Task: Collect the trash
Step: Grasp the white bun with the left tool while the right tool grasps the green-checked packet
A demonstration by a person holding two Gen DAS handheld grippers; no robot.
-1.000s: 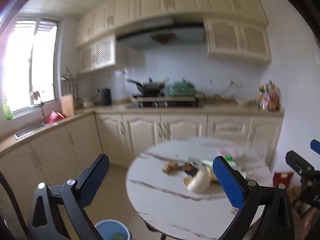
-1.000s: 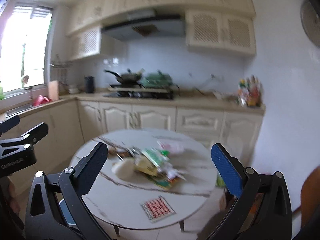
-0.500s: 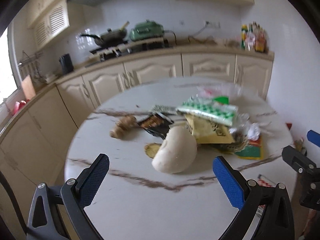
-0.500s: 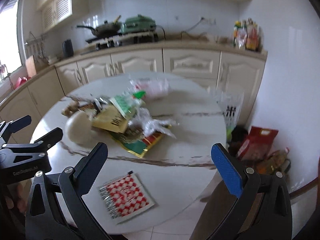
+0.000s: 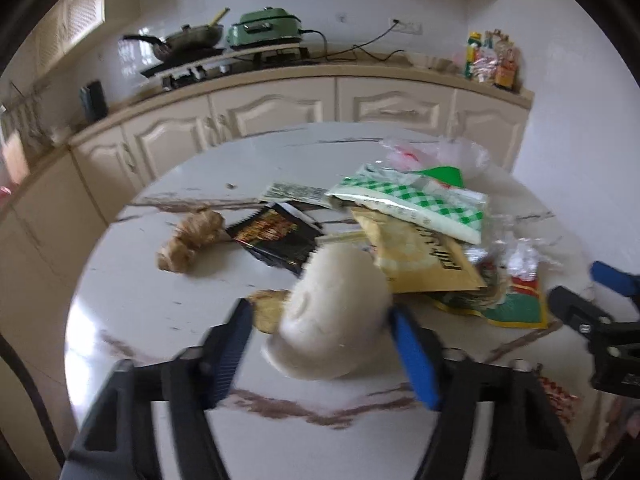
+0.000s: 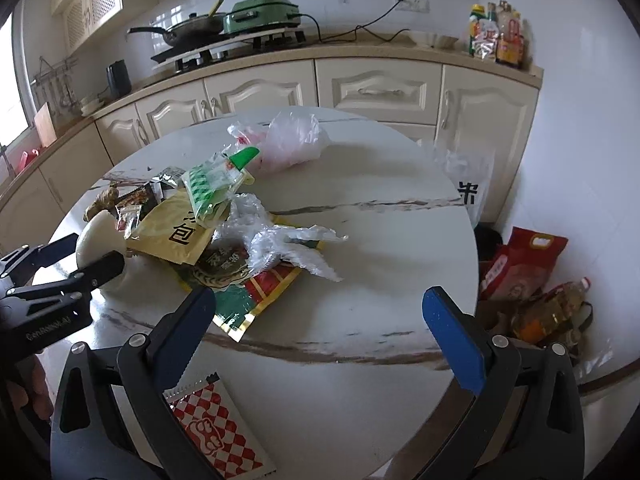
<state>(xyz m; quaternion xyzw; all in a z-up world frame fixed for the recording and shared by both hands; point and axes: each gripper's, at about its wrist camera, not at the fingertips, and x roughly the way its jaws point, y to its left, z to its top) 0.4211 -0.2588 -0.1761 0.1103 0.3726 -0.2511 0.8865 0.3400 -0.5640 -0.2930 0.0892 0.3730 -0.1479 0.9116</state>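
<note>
Jaws apart on left gripper (image 5: 320, 338), flanking white rounded lump (image 5: 334, 312) near round marble table (image 6: 380, 184) left edge; looks smooth, firm, slippery: grip widest middle. Right gripper (image 6: 320, 320) jaws apart, empty.

Table (image 6: 380, 240): wrapper pile (image 6: 208, 216) at left; plastic bag (image 6: 292, 140) behind; sachet (image 6: 216, 428) at near edge.

The table (image 6: 380, 184) is white marble with brown veins. On it lie a white radish (image 5: 336, 320), tan ginger (image 5: 192, 240), a green-and-white checked packet (image 5: 412, 200), a yellow bag (image 6: 176, 232) with black characters and a red-and-white checked sachet (image 6: 216, 432). Gripper pads (image 6: 452, 340) are blue.
</note>
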